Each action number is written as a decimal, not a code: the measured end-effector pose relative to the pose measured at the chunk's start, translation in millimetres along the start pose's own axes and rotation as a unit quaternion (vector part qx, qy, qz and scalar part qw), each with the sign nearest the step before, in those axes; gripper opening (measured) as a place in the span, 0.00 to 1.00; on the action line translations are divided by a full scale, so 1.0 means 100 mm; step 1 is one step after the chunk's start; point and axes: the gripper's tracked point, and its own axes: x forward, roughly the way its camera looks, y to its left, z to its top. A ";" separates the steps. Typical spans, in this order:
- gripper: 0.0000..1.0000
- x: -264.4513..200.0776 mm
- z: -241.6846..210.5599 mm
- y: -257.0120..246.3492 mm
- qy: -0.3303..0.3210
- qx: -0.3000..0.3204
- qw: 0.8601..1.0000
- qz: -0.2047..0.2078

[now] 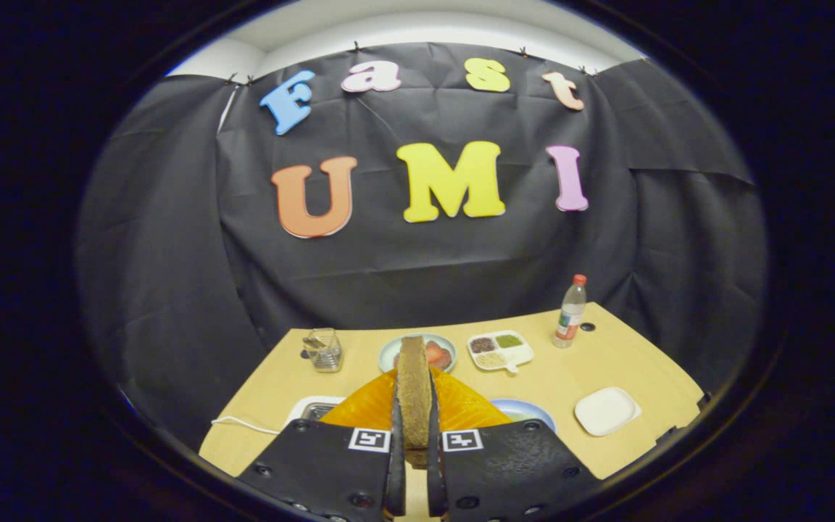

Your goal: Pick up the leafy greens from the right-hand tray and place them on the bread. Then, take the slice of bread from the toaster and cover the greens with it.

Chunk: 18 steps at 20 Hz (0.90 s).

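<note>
My fingers (pixel 414 442) are clamped on the slice of bread (pixel 414 391), which stands on edge between them at the lower centre of the frame, one pad pressing each flat face. Right under it sits the orange toaster (pixel 367 409), so I judge the second step is in hand: the slice looks lifted out of the slot, or nearly so, and still has to go over the greens. Just right of the toaster, low in the frame and half hidden by my right finger, a blue plate (pixel 530 412) peeks out; I cannot tell what lies on it, but it may be where the bread and greens wait. Beyond my fingers, at mid-frame, a plate with red slices (pixel 441 354) shows on either side of the bread, a divided tray (pixel 501 351) with small portions sits to its right, and a bottle (pixel 570 313) stands further right. A white square tray (pixel 607 410) lies at lower right on the tabletop (pixel 628 362), and a clear glass container (pixel 325 349) stands at middle left. The next move, as I see it, calls for carrying the slice clear of the toaster, swinging right toward the blue plate, turning the slice flat and lowering it before I let go.
</note>
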 end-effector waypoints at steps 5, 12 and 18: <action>0.11 0.45 -0.36 -0.46 0.020 -0.004 1.000 -0.023; 0.11 0.96 -1.03 -0.66 0.064 0.029 0.998 0.005; 0.11 1.15 -1.37 -0.96 0.098 0.086 0.991 0.037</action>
